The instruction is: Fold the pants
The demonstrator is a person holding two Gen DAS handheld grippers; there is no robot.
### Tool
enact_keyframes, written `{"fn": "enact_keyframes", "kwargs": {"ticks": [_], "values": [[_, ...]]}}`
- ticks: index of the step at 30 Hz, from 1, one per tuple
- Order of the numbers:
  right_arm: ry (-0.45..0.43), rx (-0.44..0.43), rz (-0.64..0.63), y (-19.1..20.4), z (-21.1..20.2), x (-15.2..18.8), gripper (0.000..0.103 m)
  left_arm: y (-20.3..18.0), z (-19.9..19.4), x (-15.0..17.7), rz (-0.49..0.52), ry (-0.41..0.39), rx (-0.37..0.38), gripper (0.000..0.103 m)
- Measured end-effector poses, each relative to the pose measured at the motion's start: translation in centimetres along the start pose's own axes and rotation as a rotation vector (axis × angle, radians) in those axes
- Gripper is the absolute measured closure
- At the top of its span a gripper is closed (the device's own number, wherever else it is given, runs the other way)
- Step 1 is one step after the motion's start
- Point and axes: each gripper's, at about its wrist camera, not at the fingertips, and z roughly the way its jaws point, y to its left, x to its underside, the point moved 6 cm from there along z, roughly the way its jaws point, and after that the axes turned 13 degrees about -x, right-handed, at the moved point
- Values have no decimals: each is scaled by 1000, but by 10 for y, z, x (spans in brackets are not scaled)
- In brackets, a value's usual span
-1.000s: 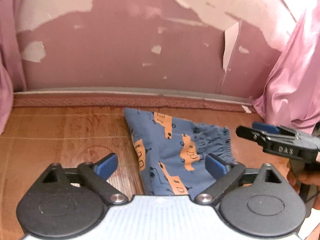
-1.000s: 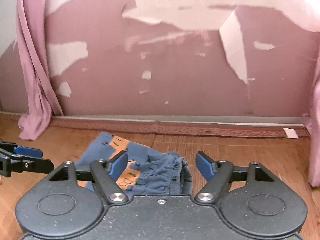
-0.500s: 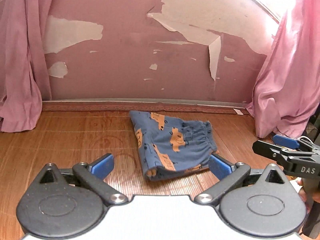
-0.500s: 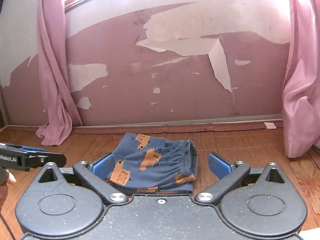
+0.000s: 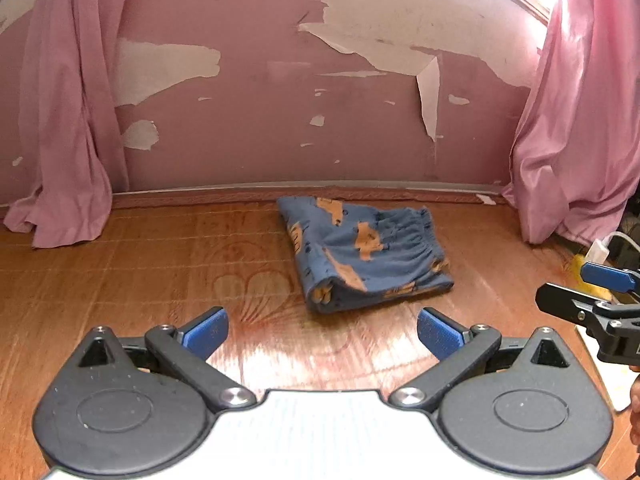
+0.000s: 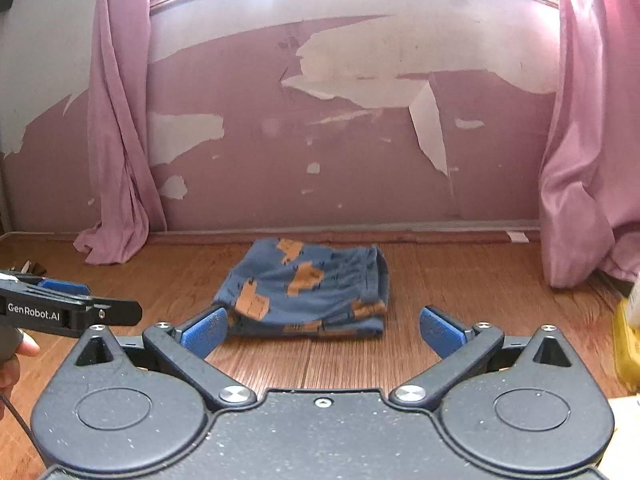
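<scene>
The pants [image 5: 366, 258], blue with orange patches, lie folded into a compact bundle on the wooden floor [image 5: 160, 264], a little right of the middle of the left wrist view and close to the foot of the wall [image 5: 260, 120], whose pink paint has peeled away in pale patches. In the right wrist view the same bundle [image 6: 308, 292] sits at the middle of the frame, its gathered waistband turned toward the right side. The left gripper [image 5: 320, 330] fills the bottom of its own view with its blue-padded fingers spread wide apart, holding nothing, and the pants lie beyond its tips without touching them. The right gripper [image 6: 322, 330] is likewise spread wide and empty at the bottom of its view, the near edge of the bundle lying just past its left pad. Each tool also shows at the edge of the other's picture: the right one at the right edge, the left one at the left edge with a hand [image 6: 12, 356] below it. Pink curtains [image 5: 68, 112] hang down to the floor at the left and right sides of both frames.
</scene>
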Motion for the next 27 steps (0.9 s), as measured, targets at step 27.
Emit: {"fn": "enact_keyframes", "kwargs": {"ticks": [27], "values": [[-6,44,69,-4,-20,53,1,3,-10,48,40,33,-81,0]]}}
